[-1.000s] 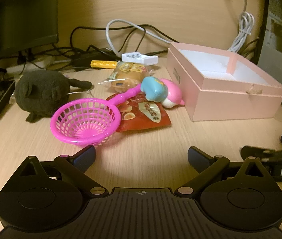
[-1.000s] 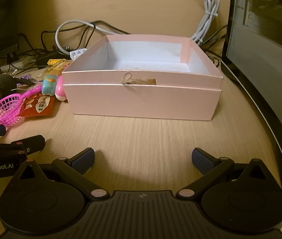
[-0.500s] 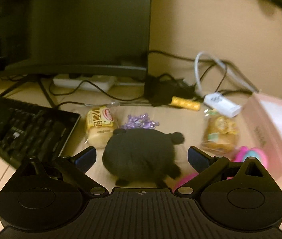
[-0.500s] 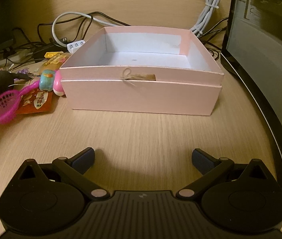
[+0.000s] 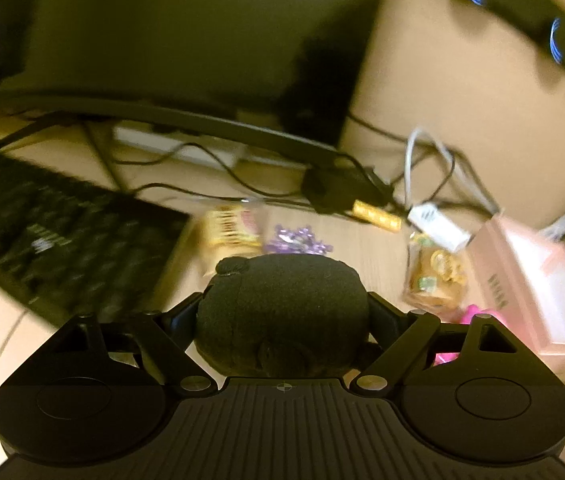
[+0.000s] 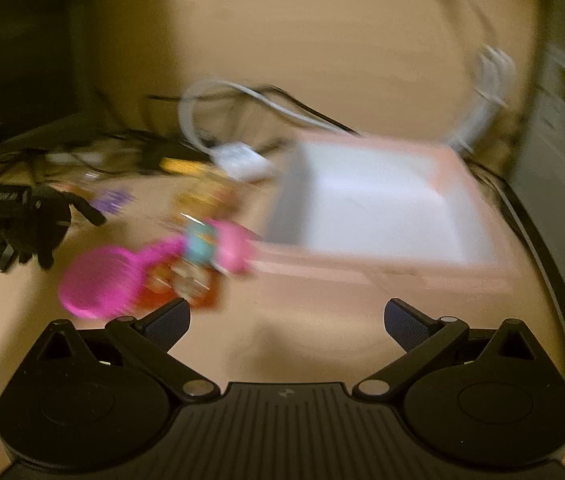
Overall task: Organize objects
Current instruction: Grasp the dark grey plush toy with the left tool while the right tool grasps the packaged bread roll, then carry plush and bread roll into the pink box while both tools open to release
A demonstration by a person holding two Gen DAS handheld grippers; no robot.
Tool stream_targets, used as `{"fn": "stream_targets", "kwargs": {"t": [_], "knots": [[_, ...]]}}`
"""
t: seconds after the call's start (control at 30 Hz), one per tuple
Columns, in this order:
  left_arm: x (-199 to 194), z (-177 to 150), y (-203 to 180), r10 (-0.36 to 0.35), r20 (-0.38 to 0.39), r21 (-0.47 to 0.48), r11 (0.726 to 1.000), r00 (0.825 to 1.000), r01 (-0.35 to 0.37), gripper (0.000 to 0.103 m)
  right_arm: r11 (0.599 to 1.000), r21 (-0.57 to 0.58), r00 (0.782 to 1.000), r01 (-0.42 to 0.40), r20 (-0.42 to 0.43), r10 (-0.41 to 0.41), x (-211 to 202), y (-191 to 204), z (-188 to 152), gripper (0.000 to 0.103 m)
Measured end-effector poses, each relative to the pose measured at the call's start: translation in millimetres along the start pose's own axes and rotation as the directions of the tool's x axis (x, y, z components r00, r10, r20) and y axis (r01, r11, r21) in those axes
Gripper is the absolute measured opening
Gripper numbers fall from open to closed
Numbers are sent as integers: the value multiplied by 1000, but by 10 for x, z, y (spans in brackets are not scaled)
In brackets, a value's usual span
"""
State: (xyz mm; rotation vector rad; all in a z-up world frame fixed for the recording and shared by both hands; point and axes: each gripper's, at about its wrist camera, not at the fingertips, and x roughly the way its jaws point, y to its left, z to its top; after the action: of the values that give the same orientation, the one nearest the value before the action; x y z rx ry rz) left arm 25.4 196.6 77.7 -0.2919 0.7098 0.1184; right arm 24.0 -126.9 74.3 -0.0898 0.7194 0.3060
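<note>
where a second ago the left gripper (image 5: 282, 312) faced the pink scoop, its jaws have just been closing and now press both flanks of the dark plush toy (image 5: 282, 304) on the desk (image 5: 374, 264). next comes the pink box (image 6: 382, 200). the right gripper (image 6: 286, 320) hovers wide open, empty.

left gripper (image 5: 282, 312): jaws just been closing, now pinching dark plush toy (image 5: 282, 308)
right gripper (image 6: 286, 320): swung left toward pink strainer (image 6: 102, 280)
</note>
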Motion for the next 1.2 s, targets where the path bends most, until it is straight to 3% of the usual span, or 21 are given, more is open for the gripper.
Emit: {"fn": "stream_targets", "kwargs": {"t": [0.13, 0.27, 0.37, 0.47, 0.6, 0.67, 0.77, 0.9, 1.0, 1.1, 1.2], "knots": [[-346, -112, 430, 3, -4, -76, 997, 1000, -3, 88, 986, -113, 993, -120, -12, 120, 265, 609, 350, 103], [-631, -220, 845, 64, -18, -130, 989, 998, -66, 88, 953, -135, 961, -271, -86, 262, 719, 1256, 671, 103], [-836, -318, 1157, 77, -32, -190, 978, 997, -82, 88, 935, -133, 942, -328, -115, 314, 1124, 1743, 859, 101], [-1034, -408, 1399, 84, -33, -234, 968, 996, -89, 88, 937, -134, 943, -321, -137, 304, 1461, 2048, 968, 69], [-1257, -510, 1630, 88, -22, -283, 955, 996, -90, 88, 947, -90, 939, -310, -182, 290, 1868, 2164, 1045, 66], [-1339, -535, 1695, 85, -15, -296, 951, 996, -86, 88, 940, -35, 918, -339, -230, 323, 1974, 2095, 1022, 52], [-1373, -521, 1659, 68, -13, -273, 960, 998, -69, 88, 949, -3, 921, -317, -241, 306, 1807, 1963, 978, 50], [-1217, -490, 1407, -5, -47, -190, 982, 999, -4, 88, 971, -63, 952, -229, -221, 210, 1413, 1718, 795, 49], [-1059, -490, 1141, -83, -75, -134, 988, 994, 72, 88, 985, -77, 981, -153, -134, 142, 927, 1428, 718, 49], [-961, -492, 817, -142, -90, -85, 987, 986, 134, 88, 989, -38, 987, -145, -69, 143, 425, 1100, 696, 49], [-910, -521, 433, -195, -103, -31, 981, 975, 193, 88, 990, -25, 989, -137, -60, 135, -51, 699, 519, 49]]}}
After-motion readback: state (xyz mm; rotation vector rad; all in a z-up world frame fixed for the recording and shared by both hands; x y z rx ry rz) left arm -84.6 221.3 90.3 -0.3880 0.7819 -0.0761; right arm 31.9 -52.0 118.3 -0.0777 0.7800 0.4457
